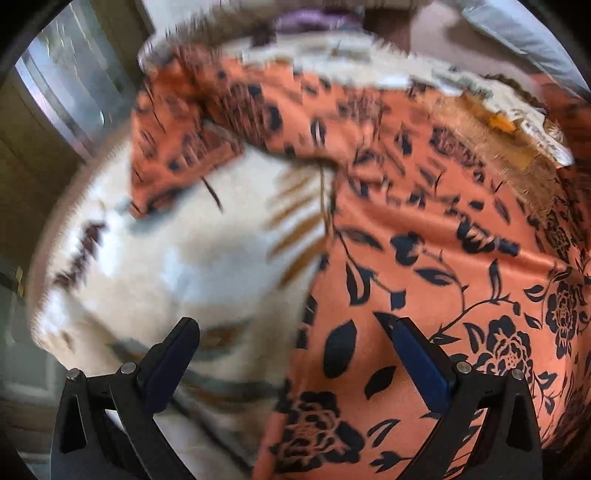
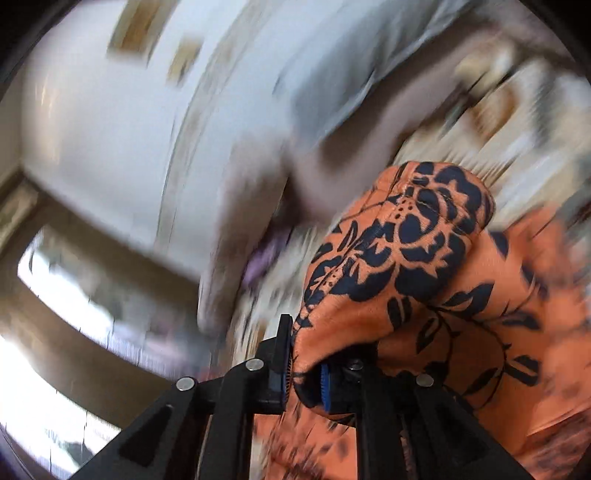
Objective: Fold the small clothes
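Observation:
An orange garment (image 1: pixel 424 221) with a dark floral print lies spread over the right half of the left wrist view, one part of it raised and blurred at the upper left. My left gripper (image 1: pixel 290 325) hovers open above the garment's left edge, nothing between its fingers (image 1: pixel 421 358). In the right wrist view, my right gripper (image 2: pixel 306 354) is shut on a bunched fold of the same orange garment (image 2: pixel 406 258), which stands up above the jaws and hides the right fingertip.
The garment rests on a white blanket (image 1: pixel 184 258) with brown markings. A window (image 1: pixel 62 85) is at the left. A purple cloth (image 1: pixel 306 18) lies at the far side, and pale grey bedding (image 1: pixel 517 33) at the upper right. The right wrist view's background is blurred.

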